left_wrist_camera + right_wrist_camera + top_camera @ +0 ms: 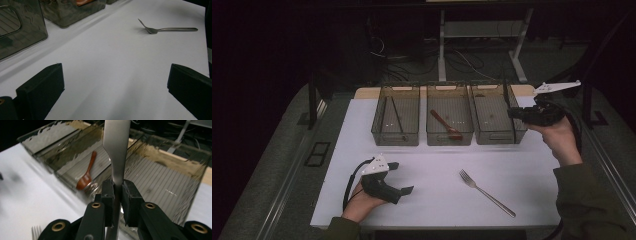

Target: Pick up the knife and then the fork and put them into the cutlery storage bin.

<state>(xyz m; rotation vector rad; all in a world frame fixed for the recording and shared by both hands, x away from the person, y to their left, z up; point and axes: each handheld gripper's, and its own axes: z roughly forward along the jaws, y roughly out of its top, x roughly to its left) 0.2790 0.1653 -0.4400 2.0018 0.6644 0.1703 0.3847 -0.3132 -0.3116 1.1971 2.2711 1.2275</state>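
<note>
Right gripper (118,192) clamps a metal utensil (117,150) by its handle, over the right bin (497,131), likely for sorting; left gripper (115,85) idles, jaws apart, facing the fork (160,29).

The high view looks forward and down over my white table (432,165), from well back; my left gripper view skims low across it toward the fork (160,29) at upper right, also lower centre from above; my right gripper view sits close over the bins (160,177).
</note>
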